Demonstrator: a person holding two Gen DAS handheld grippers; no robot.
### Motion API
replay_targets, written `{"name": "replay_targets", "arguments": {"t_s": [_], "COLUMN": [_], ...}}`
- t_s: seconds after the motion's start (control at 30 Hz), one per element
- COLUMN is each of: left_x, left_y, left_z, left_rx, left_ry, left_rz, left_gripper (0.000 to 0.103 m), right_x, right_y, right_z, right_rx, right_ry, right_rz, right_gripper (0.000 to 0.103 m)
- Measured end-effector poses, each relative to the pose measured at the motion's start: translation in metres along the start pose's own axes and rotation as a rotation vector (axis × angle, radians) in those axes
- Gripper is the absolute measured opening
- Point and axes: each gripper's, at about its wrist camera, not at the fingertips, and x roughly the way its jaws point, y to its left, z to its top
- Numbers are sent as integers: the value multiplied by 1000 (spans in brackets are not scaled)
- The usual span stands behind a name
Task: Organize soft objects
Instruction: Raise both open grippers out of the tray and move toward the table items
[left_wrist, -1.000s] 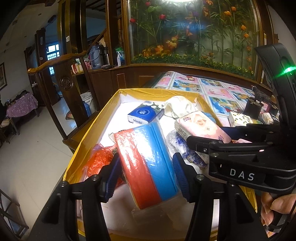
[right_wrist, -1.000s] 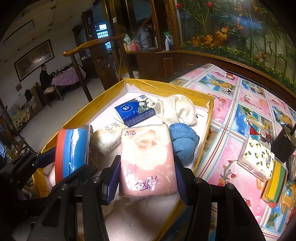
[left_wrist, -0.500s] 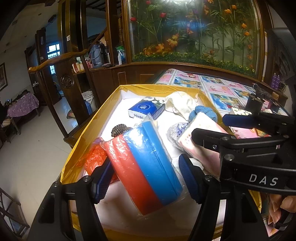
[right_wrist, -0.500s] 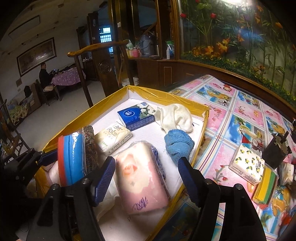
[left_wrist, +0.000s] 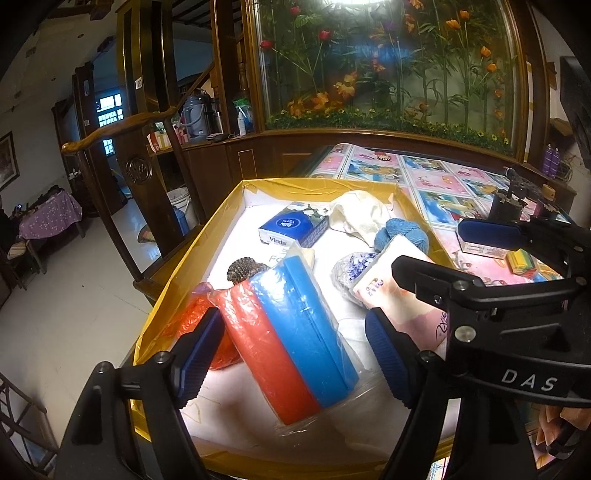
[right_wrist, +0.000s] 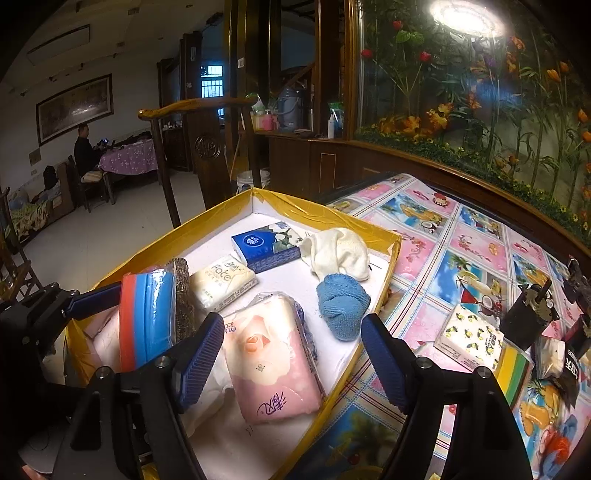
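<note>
A yellow-rimmed box (left_wrist: 314, 183) with a white floor holds the soft things. A wrapped red-and-blue pack (left_wrist: 295, 336) leans on the box floor between the pads of my left gripper (left_wrist: 293, 354). Those jaws are opening and neither pad touches the pack. In the right wrist view a pink tissue pack (right_wrist: 273, 362) lies flat in the box (right_wrist: 325, 210) between the pads of my right gripper (right_wrist: 291, 360). Its jaws are opening too and stand clear of the pack. Farther back lie a blue Vinda pack (right_wrist: 266, 245), a cream cloth (right_wrist: 340, 251) and a blue knitted cloth (right_wrist: 343, 306).
An orange bag (left_wrist: 188, 321) and a brown scrubber (left_wrist: 243, 267) sit at the box's left side. On the patterned tablecloth right of the box lie a lemon-print tissue pack (right_wrist: 469, 341), a yellow-green pack (right_wrist: 513, 373) and a black object (right_wrist: 528, 317). A wooden chair (right_wrist: 207, 147) stands behind.
Both grippers' jaws have widened. The left let go of the red-and-blue pack and the right let go of the pink pack, which dropped flat into the box. The right gripper drew back slightly.
</note>
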Motion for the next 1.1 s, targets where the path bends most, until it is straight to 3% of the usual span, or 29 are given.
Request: {"name": "replay_targets", "arguments": {"t_s": [1.1], "left_x": [-22], "left_y": [-10], "left_z": [11], "left_rx": [34], "left_ry": [-29], "left_rz": [55], "left_gripper": [80], "right_x": [-35], "right_y": [-20], "right_z": [-8], "right_rx": [47], "right_ry": [-64], "right_rz": [-11], "right_gripper": [86]}}
